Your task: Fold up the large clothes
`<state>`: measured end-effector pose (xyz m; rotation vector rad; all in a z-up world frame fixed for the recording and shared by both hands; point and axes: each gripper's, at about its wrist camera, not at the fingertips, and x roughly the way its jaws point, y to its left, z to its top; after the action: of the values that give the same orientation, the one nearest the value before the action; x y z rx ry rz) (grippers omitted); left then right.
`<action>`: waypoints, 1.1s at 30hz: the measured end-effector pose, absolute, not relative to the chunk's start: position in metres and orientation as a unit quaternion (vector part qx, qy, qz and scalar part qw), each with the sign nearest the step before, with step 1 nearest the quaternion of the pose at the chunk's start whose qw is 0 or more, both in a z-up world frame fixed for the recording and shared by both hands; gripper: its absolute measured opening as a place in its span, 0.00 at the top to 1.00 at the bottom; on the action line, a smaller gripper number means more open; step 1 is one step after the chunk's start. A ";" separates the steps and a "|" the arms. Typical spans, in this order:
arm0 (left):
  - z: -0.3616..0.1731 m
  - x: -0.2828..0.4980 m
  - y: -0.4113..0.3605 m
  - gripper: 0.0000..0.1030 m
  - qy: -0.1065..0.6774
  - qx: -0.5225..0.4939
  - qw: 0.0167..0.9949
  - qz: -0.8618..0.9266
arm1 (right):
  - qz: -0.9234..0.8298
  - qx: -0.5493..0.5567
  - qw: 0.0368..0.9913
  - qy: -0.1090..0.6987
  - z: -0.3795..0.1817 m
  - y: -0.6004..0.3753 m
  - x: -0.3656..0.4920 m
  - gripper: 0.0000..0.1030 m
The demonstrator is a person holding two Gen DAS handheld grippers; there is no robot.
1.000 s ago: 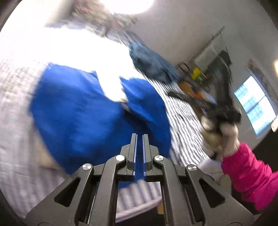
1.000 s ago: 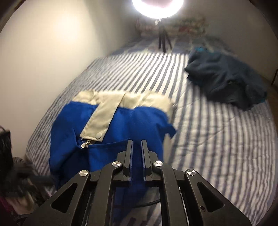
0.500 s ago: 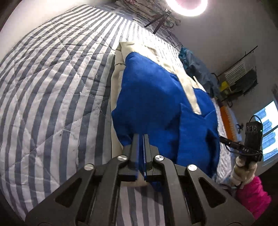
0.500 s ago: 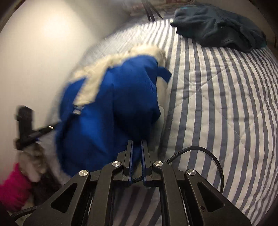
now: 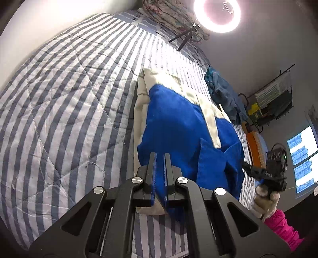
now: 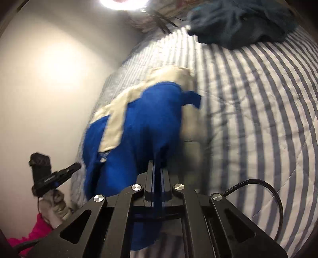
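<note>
A blue and cream jacket (image 5: 178, 127) lies partly folded on the striped quilt (image 5: 69, 99) of a bed, with its cream collar end pointing toward the ring light (image 5: 218, 13) at the head of the bed. The left gripper (image 5: 160, 158) sits at the jacket's near hem, its fingers (image 5: 153, 170) drawn together on a thin edge of the blue cloth, with cream lining showing just beneath them. The right gripper (image 6: 157, 168) is at the jacket's other near corner, seen from the opposite side; its jaws have just been closing and now stand clamped on a fold of blue fabric that hangs down between them, though this view is blurred. A cream placket strip (image 5: 210, 123) runs down the jacket's front. A crumpled dark teal garment (image 6: 242, 21) lies on the quilt well apart from the jacket, nearer the ring light. In each view the other gloved hand (image 5: 266, 200) with a pink sleeve (image 5: 282, 226) shows beside the jacket's near end.
</note>
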<state>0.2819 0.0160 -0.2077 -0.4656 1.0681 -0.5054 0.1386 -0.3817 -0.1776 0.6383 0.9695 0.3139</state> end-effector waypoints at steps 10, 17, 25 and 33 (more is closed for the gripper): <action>-0.195 0.305 0.016 0.97 0.494 -0.205 0.811 -0.238 | 0.119 0.222 0.833 0.492 -0.173 -0.384 0.134 0.97; -0.180 0.335 -0.009 0.96 0.478 -0.178 0.823 -0.250 | 0.075 0.060 0.915 0.393 -0.106 -0.362 0.140 0.95; -0.216 0.368 -0.048 0.96 0.510 -0.154 0.807 -0.256 | 0.107 0.113 0.874 0.460 -0.145 -0.356 0.216 0.95; -0.232 0.371 -0.041 0.96 0.528 -0.168 0.791 -0.262 | 0.107 0.135 0.851 0.497 -0.175 -0.359 0.215 0.95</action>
<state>0.3714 -0.0409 -0.2318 -0.3616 1.1354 -0.5637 0.2149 -0.3594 -0.1750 0.2835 1.0463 0.2257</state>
